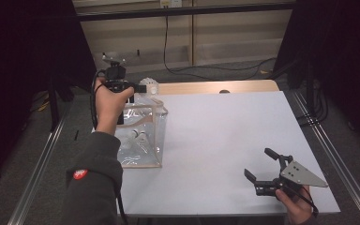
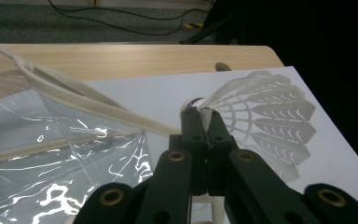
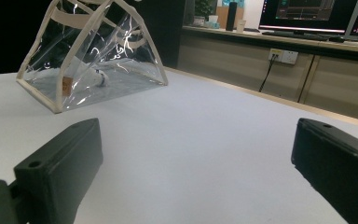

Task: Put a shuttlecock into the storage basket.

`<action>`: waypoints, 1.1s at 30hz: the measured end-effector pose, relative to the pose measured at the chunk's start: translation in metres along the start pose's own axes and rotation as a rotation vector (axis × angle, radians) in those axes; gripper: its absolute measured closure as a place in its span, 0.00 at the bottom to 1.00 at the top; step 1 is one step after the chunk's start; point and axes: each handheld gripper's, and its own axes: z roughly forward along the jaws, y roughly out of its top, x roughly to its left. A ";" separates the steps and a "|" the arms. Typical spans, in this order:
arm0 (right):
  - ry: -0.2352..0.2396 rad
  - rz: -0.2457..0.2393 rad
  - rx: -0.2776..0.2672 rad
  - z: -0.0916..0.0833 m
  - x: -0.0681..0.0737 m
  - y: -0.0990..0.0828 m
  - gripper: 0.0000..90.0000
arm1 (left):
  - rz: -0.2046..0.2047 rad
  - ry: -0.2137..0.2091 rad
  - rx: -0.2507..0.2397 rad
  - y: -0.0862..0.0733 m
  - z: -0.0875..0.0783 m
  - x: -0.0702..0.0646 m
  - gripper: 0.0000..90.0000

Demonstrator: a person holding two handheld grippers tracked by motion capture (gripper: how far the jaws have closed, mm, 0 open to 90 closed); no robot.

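My left gripper point(image 1: 139, 88) is held above the far corner of a clear plastic bag point(image 1: 143, 136) with cream trim, shut on the cork end of a white shuttlecock point(image 1: 150, 86). In the left gripper view the jaws pinch the shuttlecock point(image 2: 261, 116) at its base, the feather skirt fanning to the right, with my left gripper point(image 2: 204, 114) just over the bag's rim point(image 2: 93, 105). Another shuttlecock point(image 1: 133, 138) lies inside the bag. My right gripper point(image 1: 261, 164) rests low near the table's front right, jaws wide apart and empty. The right gripper view shows the bag point(image 3: 93, 60) far off.
The white table top point(image 1: 225, 140) stretches between the bag and the right gripper. A wooden strip point(image 1: 215, 87) runs along the far edge. Dark curtains and metal rails flank the table; cables lie on the floor behind. Monitors point(image 3: 317, 14) stand on a far counter.
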 end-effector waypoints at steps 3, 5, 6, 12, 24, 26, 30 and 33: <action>0.000 -0.003 0.004 0.000 0.000 0.000 0.02 | -0.005 0.000 -0.007 0.000 -0.003 0.001 1.00; 0.000 -0.003 0.004 0.000 0.000 0.000 0.02 | -0.008 0.001 -0.010 0.000 -0.004 0.002 1.00; 0.001 -0.003 0.004 0.000 0.000 0.000 0.02 | -0.002 0.004 -0.006 0.001 -0.006 0.003 1.00; 0.003 -0.002 0.004 0.000 0.001 0.000 0.02 | -0.003 0.017 -0.006 0.001 -0.010 0.005 1.00; 0.001 -0.005 0.002 0.000 0.000 0.000 0.02 | -0.015 0.037 -0.016 0.001 -0.015 0.011 1.00; 0.003 -0.005 0.004 0.000 0.000 0.000 0.02 | -0.015 0.038 -0.012 0.002 -0.016 0.012 1.00; 0.003 -0.005 0.004 0.000 0.001 0.000 0.02 | -0.018 0.045 -0.013 0.002 -0.017 0.014 1.00; 0.002 -0.005 0.004 0.000 0.000 0.000 0.02 | -0.018 0.052 -0.008 0.002 -0.018 0.016 1.00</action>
